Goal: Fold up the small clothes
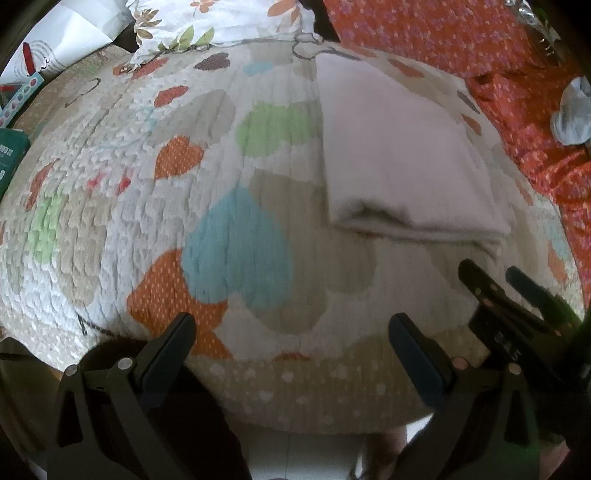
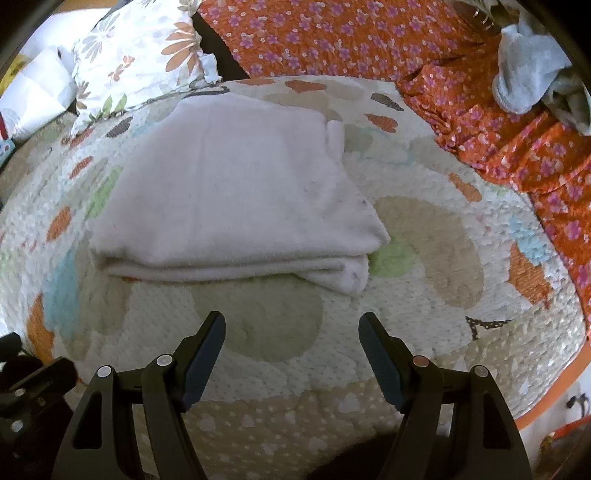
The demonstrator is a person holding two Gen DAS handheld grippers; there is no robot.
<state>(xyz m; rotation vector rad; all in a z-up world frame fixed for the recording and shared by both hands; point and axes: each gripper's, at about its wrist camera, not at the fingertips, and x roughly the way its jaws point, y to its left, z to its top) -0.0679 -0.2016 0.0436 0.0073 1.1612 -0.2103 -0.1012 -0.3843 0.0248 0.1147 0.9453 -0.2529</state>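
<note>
A folded white cloth (image 2: 236, 192) lies flat on a heart-patterned quilt (image 2: 424, 229), with its stacked folded edge facing me. In the left wrist view the same cloth (image 1: 399, 147) lies to the upper right. My left gripper (image 1: 291, 332) is open and empty, above the quilt to the left of the cloth. My right gripper (image 2: 291, 328) is open and empty, just in front of the cloth's near edge. The right gripper's fingers (image 1: 480, 284) also show at the right of the left wrist view.
An orange flowered sheet (image 2: 369, 33) covers the back and right. A floral pillow (image 2: 140, 48) lies at the back left. A grey-blue garment (image 2: 528, 66) is bunched at the far right. The quilt's front edge (image 2: 295, 417) drops off close to the grippers.
</note>
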